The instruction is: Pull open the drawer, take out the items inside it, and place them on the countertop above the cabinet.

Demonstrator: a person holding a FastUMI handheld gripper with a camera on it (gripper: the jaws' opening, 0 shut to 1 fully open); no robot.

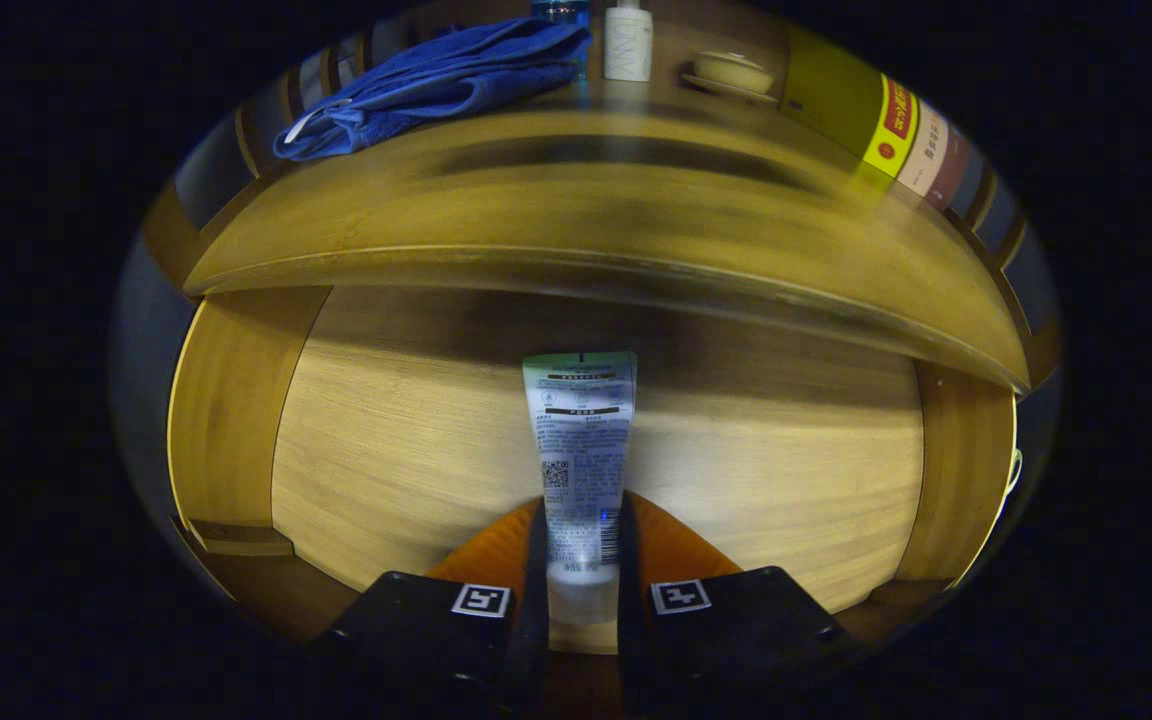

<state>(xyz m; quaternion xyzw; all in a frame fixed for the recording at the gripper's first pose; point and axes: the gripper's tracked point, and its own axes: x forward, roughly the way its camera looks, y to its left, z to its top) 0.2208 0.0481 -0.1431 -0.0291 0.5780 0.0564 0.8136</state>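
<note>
Wooden drawer (416, 440), pulled open, floor bare around one tube. Nearest: tool (581, 590) pinching tube (581, 440) at its cap end, both fingers pressed against the sides, jaws narrow. Tube body sticking straight out ahead of the fingers, flat crimped end farthest away, over the drawer floor; whether lifted clear or touching the wood, cannot tell. Just beyond and above: bench (596, 210) edge overhanging the drawer's back. Farther back on the bench: blue towel (436, 85) off to the left, white bottle (628, 42) behind the middle, small lidded dish (731, 72) to its right, yellow box (881, 125) farther right.

Step in hand, judged: taking the item out, grip made, placing not yet done. Next move calls for raising the tube up past the bench lip without clipping it, then setting down on the bare wood in front of the towel and bottle, then spreading the fingers. Grip near the cap means a long free end, likely to swing or sag.
</note>
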